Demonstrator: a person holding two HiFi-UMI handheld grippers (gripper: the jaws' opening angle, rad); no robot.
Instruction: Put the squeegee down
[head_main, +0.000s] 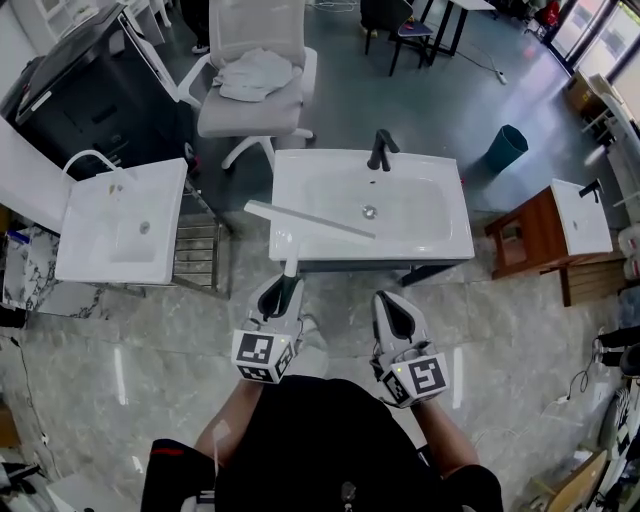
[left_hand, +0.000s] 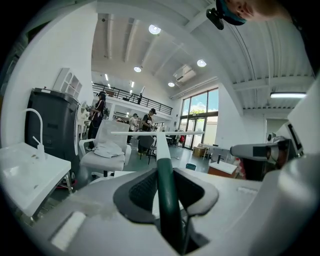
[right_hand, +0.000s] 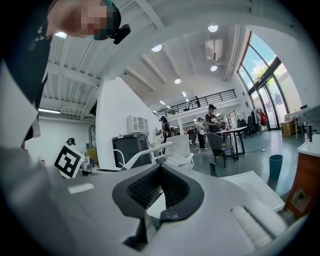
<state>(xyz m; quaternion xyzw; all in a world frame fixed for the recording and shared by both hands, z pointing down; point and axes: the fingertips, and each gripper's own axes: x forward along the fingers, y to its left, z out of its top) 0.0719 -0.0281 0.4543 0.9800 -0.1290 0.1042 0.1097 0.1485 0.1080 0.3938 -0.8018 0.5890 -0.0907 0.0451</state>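
You stand in a large, bright showroom with a high white ceiling, tall windows at the far end and a glossy grey floor (head_main: 120, 340). A few people stand well away near the back.

Straight ahead of you is the biggest piece, a wide white basin unit (head_main: 440, 215) with a black faucet (head_main: 381, 150) at its far edge. To your left sits a second white basin unit (head_main: 90, 250) with a curved white faucet (head_main: 88, 158), and behind it a dark cabinet (head_main: 90, 90). Beyond the middle basin stands a white office chair (head_main: 255, 110) with a crumpled white cloth (head_main: 255, 75) on its seat. To your right is a smaller basin on a brown wooden stand (head_main: 580, 220), with a teal bin (head_main: 507, 147) on the floor behind it.

Your 2 grippers are held side by side in front of you, short of the middle basin's near edge. Your left gripper (head_main: 283, 290) has its fingers clamped on the dark green handle of the squeegee (head_main: 310, 221). The white shaft runs forward from the fingers and the long pale blade lies crosswise in the air above the near left part of the middle basin, not resting on it. Your right gripper (head_main: 392, 300) holds nothing, and its fingers are pressed together at the tips.
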